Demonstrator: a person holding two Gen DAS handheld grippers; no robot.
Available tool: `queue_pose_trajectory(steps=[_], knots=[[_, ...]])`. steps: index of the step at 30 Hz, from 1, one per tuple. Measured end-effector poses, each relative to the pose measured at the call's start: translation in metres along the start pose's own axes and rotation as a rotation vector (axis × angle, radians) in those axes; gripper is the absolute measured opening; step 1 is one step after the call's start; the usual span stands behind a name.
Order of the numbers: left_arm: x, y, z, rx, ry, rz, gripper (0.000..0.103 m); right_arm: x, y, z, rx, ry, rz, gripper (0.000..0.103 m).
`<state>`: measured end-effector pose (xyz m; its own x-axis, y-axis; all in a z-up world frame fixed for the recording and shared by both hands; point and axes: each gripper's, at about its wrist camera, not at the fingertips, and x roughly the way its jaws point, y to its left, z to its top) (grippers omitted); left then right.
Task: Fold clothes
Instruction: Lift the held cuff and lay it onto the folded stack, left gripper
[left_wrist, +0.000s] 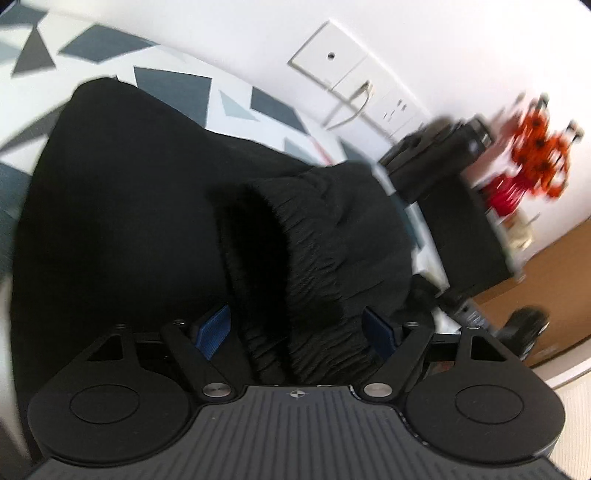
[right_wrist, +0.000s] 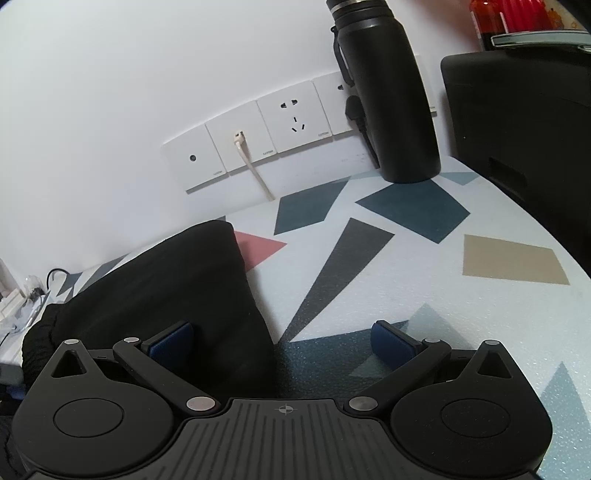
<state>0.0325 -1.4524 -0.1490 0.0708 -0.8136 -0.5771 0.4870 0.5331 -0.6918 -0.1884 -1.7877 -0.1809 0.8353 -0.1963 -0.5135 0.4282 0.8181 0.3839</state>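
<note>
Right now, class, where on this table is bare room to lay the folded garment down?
Free: the patterned table right of the black garment, out to the bottle and the black box. Crowded: the far right corner by those two, and the left edge, with cables.

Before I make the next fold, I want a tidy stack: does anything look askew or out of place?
Yes. The black garment's ribbed elastic waistband stands bunched between the open pads of the left claw rather than lying flat. The right claw is open, straddling the garment's edge. The black bottle stands upright; nothing is spilled.
</note>
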Motion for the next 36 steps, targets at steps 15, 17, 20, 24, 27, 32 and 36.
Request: queue_pose_trajectory(steps=[15, 17, 20, 24, 27, 32, 36], knots=[[0.020, -0.007, -0.004, 0.049, -0.075, -0.074, 0.024, 0.001, 0.001, -0.001, -0.003, 0.000, -0.002, 0.102], [0.017, -0.014, -0.004, 0.077, -0.093, -0.072, 0.021, 0.000, 0.001, 0.000, 0.000, -0.004, 0.002, 0.102], [0.003, -0.032, -0.002, 0.170, -0.141, -0.063, 0.019, -0.003, -0.001, 0.000, 0.016, -0.022, 0.015, 0.102], [-0.021, -0.043, 0.005, 0.230, -0.183, -0.080, 0.019, -0.008, -0.003, 0.002, 0.038, -0.049, 0.042, 0.102], [-0.037, -0.038, 0.010, 0.230, -0.198, -0.080, 0.019, -0.010, -0.002, 0.002, 0.031, -0.060, 0.058, 0.102], [-0.052, -0.016, 0.015, 0.195, -0.209, -0.019, 0.019, -0.008, 0.005, 0.000, -0.005, -0.047, 0.049, 0.102], [-0.049, 0.007, 0.018, 0.159, -0.176, 0.036, 0.019, -0.006, 0.010, -0.002, -0.031, -0.039, 0.047, 0.102]])
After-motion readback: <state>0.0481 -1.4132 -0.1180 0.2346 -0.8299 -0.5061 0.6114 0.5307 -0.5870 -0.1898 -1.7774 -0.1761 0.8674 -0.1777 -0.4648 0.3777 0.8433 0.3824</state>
